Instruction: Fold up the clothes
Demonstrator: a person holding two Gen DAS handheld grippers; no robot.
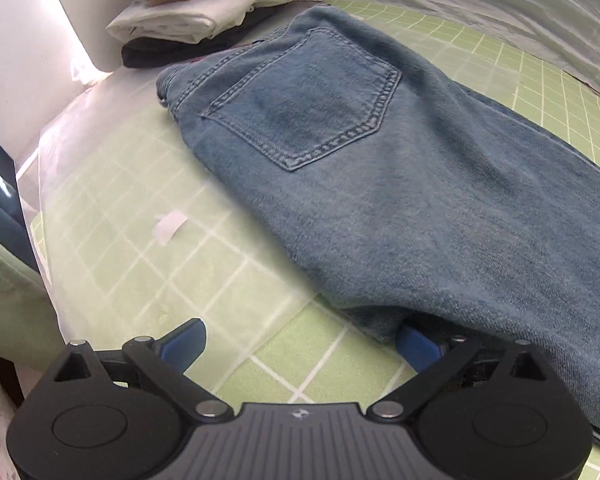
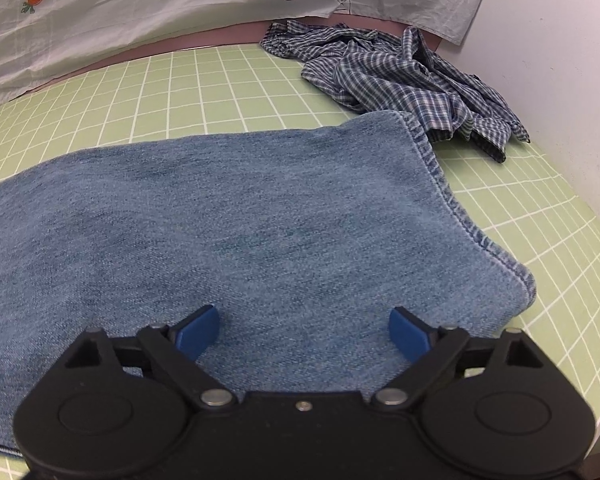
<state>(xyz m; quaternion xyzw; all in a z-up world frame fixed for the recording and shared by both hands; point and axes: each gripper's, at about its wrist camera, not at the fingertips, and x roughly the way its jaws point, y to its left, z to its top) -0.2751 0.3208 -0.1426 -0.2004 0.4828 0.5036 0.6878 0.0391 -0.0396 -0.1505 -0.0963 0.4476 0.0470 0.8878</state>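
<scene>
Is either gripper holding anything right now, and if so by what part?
Nothing is held. The left gripper and right gripper both stand open over the folded blue denim jeans.

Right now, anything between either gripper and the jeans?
Nothing visible. The left gripper is open at the near edge of the jeans, one finger tucked against the denim. The right gripper is open directly over the leg end. The plaid shirt and folded stack lie clear.

From my left wrist view, the jeans (image 1: 400,184) run off the right edge and hide one blue fingertip (image 1: 414,344). The folded stack (image 1: 188,12) is cropped at the top; my right view cuts the jeans' left side.
</scene>
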